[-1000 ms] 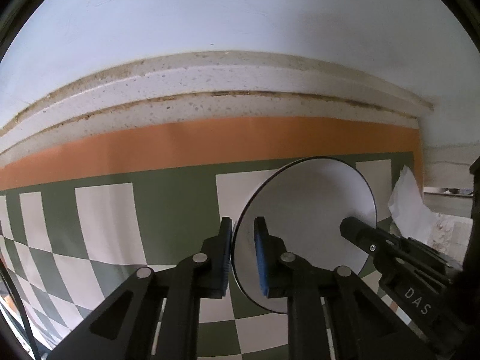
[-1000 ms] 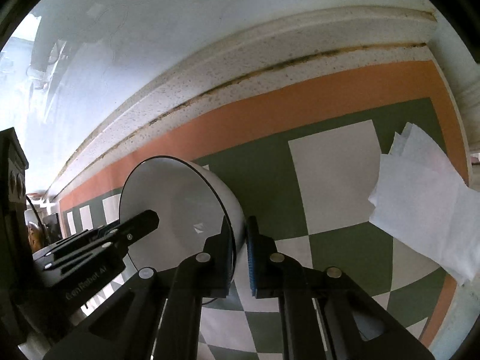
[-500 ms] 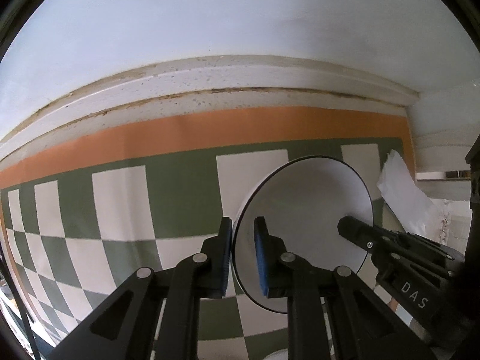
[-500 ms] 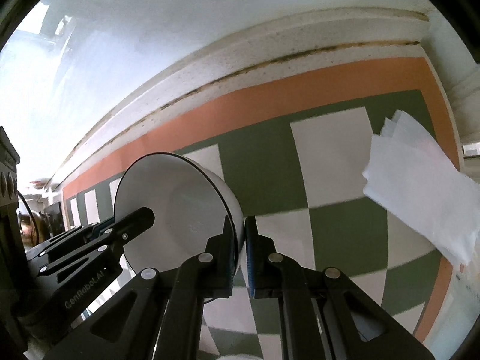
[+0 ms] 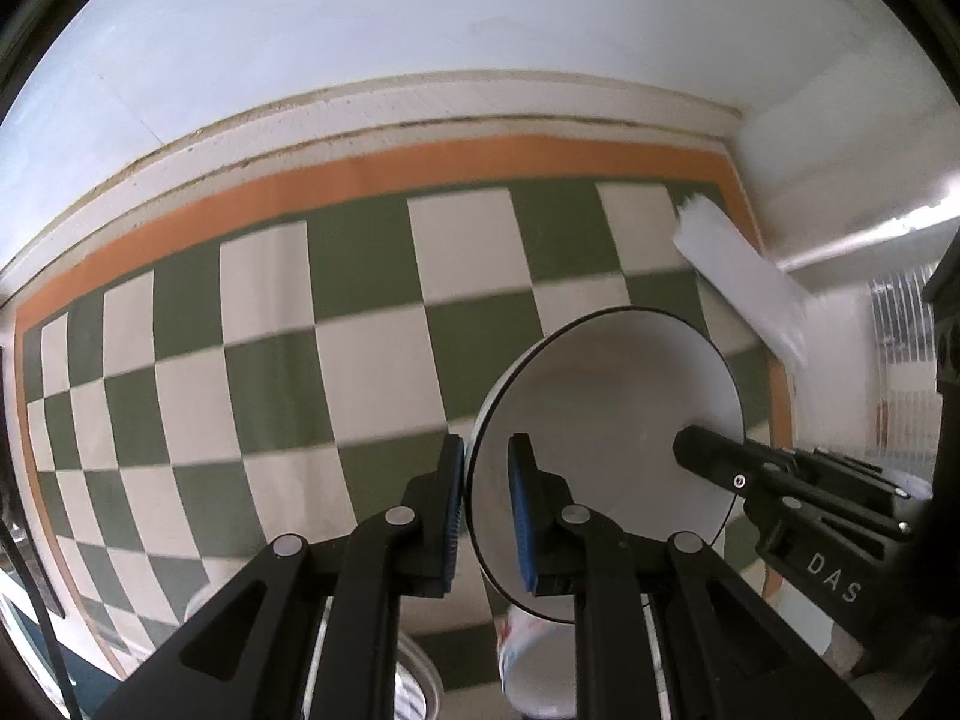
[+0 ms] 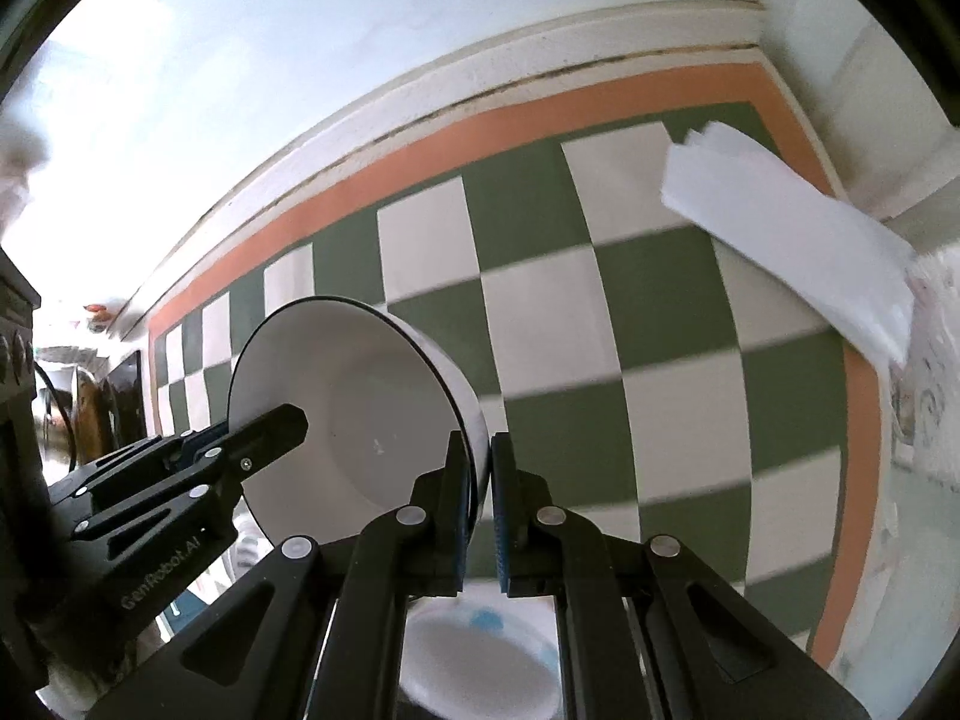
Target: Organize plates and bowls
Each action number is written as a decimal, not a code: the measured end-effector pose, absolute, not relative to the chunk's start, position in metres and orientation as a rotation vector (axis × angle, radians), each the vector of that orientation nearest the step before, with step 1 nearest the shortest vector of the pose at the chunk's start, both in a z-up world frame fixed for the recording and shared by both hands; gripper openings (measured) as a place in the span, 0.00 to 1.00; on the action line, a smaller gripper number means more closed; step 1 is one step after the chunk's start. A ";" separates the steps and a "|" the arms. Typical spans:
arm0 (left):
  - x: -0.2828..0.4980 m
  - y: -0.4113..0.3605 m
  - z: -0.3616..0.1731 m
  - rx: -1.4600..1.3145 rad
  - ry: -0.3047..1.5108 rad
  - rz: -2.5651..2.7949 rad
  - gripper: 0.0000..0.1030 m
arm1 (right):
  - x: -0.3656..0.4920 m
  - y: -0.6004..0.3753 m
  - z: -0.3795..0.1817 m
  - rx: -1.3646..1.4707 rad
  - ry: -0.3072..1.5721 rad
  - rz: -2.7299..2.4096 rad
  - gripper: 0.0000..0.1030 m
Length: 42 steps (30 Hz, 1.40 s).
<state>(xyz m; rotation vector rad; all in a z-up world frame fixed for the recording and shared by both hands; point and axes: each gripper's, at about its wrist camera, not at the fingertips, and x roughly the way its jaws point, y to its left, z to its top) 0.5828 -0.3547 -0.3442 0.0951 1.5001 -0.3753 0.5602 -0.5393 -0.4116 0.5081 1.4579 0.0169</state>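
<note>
Home kitchen, checkered tablecloth (image 5: 372, 372), bowl (image 6: 354, 420), paper napkins (image 6: 792, 228)

Checkered green-white mat (image 5: 372, 360), orange border, on counter; white paper (image 6: 798, 234) far right; second bowl (image 6: 480, 660) near edge.

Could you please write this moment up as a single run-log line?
left gripper: shut on white bowl rim | right gripper: shut on opposite rim | bowl: tilted, above checkered mat | nearby: white paper
</note>
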 end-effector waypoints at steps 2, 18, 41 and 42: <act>0.569 -0.354 -0.339 0.098 1.499 -0.385 0.12 | 0.542 -0.537 -0.404 0.512 1.452 0.010 0.08; 0.473 -0.340 -0.336 0.154 1.531 -0.440 0.12 | 0.416 -0.513 -0.397 0.531 1.481 -0.004 0.08; 0.462 -0.355 -0.379 0.205 1.610 -0.412 0.12 | 0.408 -0.514 -0.439 0.468 1.573 -0.010 0.10; 0.463 -0.356 -0.379 0.207 1.610 -0.410 0.12 | 0.409 -0.513 -0.439 0.467 1.578 -0.010 0.12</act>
